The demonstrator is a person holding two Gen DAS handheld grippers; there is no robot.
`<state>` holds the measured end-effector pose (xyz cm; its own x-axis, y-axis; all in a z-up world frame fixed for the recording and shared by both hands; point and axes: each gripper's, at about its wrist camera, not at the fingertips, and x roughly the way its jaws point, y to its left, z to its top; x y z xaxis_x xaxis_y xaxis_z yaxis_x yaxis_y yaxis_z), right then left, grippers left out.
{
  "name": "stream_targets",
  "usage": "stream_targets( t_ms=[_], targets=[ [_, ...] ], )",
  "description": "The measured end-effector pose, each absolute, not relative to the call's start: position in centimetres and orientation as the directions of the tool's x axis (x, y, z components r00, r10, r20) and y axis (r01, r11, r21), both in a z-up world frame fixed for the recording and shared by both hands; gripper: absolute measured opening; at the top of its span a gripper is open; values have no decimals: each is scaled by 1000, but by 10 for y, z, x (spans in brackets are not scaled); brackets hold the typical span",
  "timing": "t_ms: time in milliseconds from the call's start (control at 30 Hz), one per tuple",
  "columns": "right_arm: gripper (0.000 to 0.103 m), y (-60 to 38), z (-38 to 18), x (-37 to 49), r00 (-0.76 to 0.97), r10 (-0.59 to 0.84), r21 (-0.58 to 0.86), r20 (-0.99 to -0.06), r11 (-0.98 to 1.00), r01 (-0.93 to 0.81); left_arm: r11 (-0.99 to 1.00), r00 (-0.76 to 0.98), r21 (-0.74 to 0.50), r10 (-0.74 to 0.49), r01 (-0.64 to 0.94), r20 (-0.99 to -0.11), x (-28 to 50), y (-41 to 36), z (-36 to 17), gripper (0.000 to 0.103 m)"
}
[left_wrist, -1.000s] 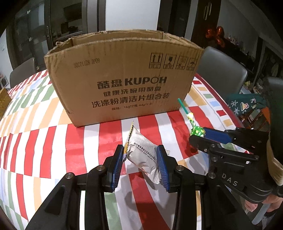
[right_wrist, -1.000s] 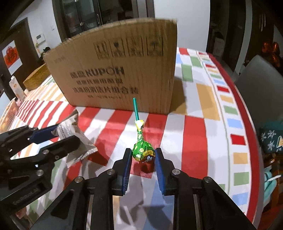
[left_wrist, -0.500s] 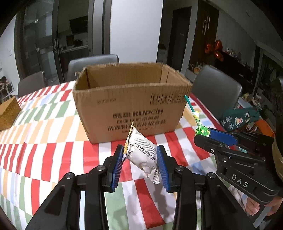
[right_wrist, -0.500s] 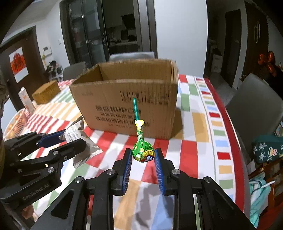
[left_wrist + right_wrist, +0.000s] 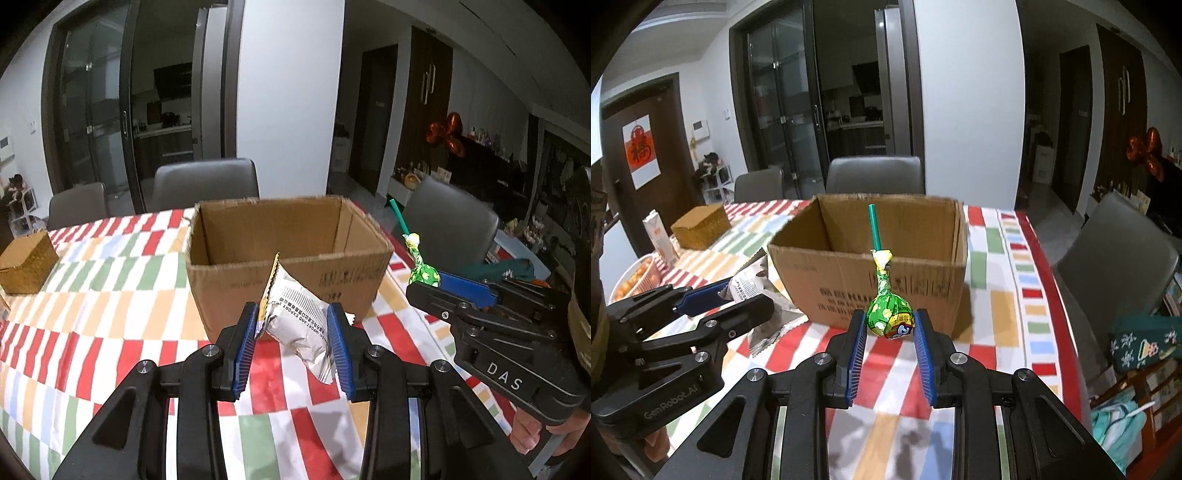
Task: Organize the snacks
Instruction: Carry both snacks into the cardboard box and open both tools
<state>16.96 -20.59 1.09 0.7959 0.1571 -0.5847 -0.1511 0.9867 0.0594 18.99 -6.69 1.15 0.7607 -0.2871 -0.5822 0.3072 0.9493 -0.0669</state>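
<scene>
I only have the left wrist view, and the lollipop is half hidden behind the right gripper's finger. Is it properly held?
Observer: Yes. In the right wrist view the right gripper has the lollipop clamped by its green head between both fingers, with the stick pointing up in front of the cardboard box.
Operator: Is there anything near the wicker box that I'm missing?
Observer: A white carton stands to the left of the wicker box.
Operator: Anything else on that side?
Observer: A basket of oranges sits in front of the carton, near the edge of the view.
</scene>
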Motion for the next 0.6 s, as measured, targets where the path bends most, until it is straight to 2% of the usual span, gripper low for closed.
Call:
stream_targets(
  t_ms=[367, 600],
  targets=[
    [27, -205, 39, 197, 811, 152, 73, -564, 988, -135, 960, 809, -41, -255, 276, -529, 219, -58, 47, 37],
    [27, -205, 56, 219, 819, 130, 59, -559, 991, -117, 961, 804, -51, -255, 271, -537, 249, -56, 62, 37]
  ],
)
